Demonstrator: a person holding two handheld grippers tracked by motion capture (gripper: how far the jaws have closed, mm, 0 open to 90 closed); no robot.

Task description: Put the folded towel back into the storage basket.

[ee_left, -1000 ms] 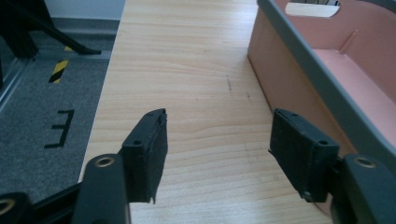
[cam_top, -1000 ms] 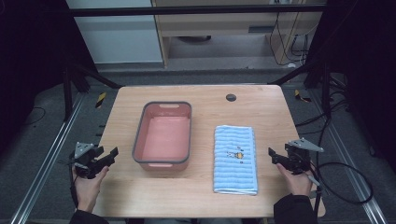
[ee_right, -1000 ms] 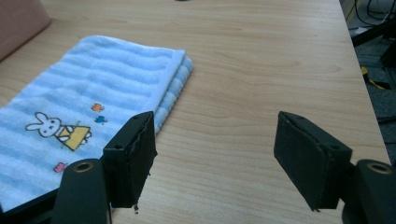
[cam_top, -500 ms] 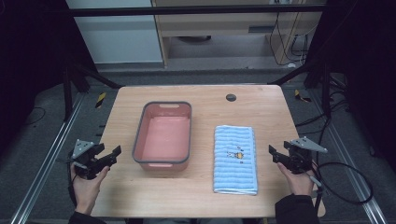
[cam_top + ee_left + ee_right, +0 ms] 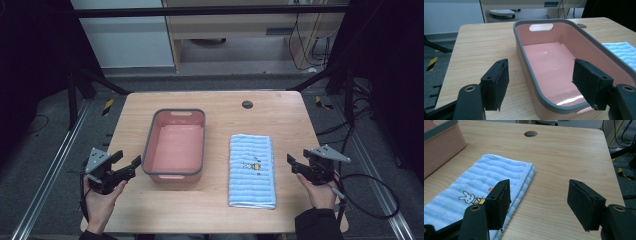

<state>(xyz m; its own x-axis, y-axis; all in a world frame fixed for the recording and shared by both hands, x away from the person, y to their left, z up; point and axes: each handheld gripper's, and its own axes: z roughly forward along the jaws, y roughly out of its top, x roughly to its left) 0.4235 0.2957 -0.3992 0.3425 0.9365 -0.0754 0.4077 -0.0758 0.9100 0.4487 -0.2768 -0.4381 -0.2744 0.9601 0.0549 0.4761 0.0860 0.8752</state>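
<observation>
Wooden table (image 5: 220,107), pale grain, set in a dark room; grey floor around it, a cabinet and trailing cables beyond the far edge. Small round hole (image 5: 247,104) in the tabletop near 12 o'clock.

Left gripper (image 5: 126,167) at about 8 o'clock of the table, off its left edge, held in the person's left hand (image 5: 100,200). Jaws spread wide, nothing between the pads. In the left gripper view the near corner of the tub sits in the gap between the jaws, not touched.

Tub (image 5: 175,145): pink plastic, rectangular with rounded corners, grey rim, a slot handle cut in the far wall. Inside glossy and bare. Stands left of table centre, long side running toward 12 o'clock.

Towel (image 5: 252,170): light blue with paler stripes, folded into a long rectangle, lying flat just right of the tub, apart from it. Small rabbit print near its middle. Layered fold edge shows along its right side in the right gripper view.

Right gripper (image 5: 295,164) at about 4 o'clock, near the table's right edge, held in the right hand (image 5: 320,192). Jaws wide apart, empty; left pad hangs over the towel's right edge.
</observation>
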